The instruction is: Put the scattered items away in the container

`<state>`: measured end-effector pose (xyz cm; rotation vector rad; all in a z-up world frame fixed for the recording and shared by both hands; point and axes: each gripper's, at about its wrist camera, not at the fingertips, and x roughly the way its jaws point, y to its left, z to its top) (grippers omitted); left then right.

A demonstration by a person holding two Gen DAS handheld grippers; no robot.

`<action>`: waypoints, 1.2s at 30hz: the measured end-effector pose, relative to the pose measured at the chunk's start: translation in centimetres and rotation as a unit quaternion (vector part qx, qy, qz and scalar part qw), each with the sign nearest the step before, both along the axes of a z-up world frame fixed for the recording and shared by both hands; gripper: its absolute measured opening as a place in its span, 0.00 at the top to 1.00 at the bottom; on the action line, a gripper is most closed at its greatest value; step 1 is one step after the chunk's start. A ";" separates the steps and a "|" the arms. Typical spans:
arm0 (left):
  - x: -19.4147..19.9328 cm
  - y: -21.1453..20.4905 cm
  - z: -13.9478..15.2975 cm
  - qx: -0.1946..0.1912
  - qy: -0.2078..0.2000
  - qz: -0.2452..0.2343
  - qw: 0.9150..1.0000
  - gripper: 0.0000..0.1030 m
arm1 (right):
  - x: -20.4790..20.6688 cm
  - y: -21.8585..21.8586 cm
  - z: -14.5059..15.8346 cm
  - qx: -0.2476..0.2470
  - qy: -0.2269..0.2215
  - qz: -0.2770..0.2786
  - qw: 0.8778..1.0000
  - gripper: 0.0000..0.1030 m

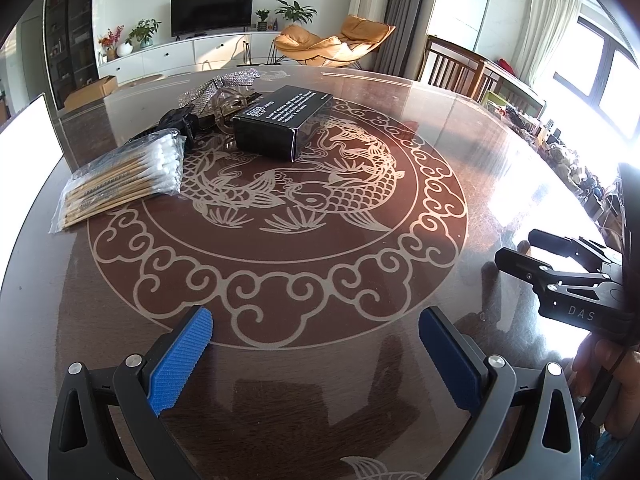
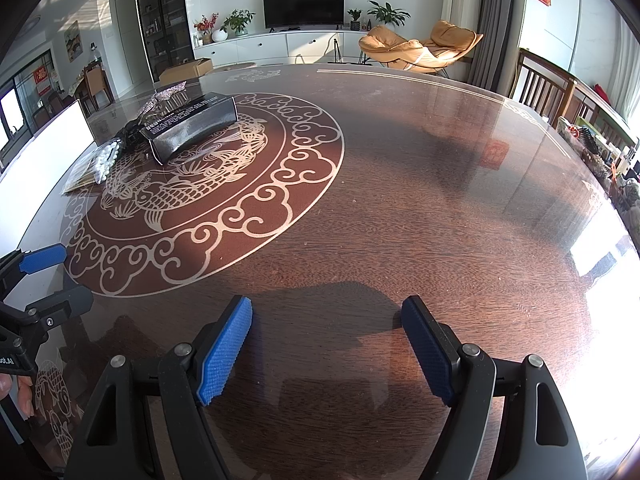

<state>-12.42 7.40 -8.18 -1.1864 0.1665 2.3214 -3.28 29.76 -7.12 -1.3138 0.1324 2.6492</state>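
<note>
Both claws hanging wide open, holding nothing: left claw (image 1: 316, 354), right claw (image 2: 326, 348). Cotton swab bag (image 1: 124, 176) lying at ten o'clock on worktop (image 1: 460, 152); black box (image 1: 282, 120) at twelve. Container: cannot tell where. Reaching slowly, pinching bag's middle.

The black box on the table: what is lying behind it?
Behind the black box lie a clear plastic item, a glittery silver strap and a black object. The box covers their nearer parts.

The white container (image 1: 28, 136) is cut off by the left edge. Behind the black box (image 1: 280, 120), the clear and sparkly items (image 1: 224, 88) overlap, too tangled to identify. Box lettering stays illegible.
</note>
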 end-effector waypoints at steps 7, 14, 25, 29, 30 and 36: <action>0.2 0.5 -0.3 -0.019 0.005 -0.001 1.000 0.00 | 0.0 0.0 0.0 0.000 0.000 0.000 1.000 0.24; -0.1 -0.5 0.1 0.018 -0.013 -0.030 0.999 0.00 | 0.0 0.0 0.0 0.000 0.000 0.000 1.000 0.24; -12.7 -9.0 4.1 -0.009 -0.003 0.116 0.993 0.00 | 0.0 0.0 0.0 0.000 0.000 0.000 1.000 0.24; -17.9 -12.0 3.6 -0.007 -0.029 0.203 0.979 0.00 | 0.0 0.0 0.0 0.000 0.000 0.000 1.000 0.24; -18.7 -12.2 3.1 -0.007 -0.036 0.213 0.976 0.00 | 0.0 0.0 0.0 0.000 0.000 0.000 1.000 0.24; -20.0 -10.8 -0.2 -0.055 -0.058 0.205 0.976 0.00 | 0.0 0.0 0.0 0.000 0.000 0.000 1.000 0.24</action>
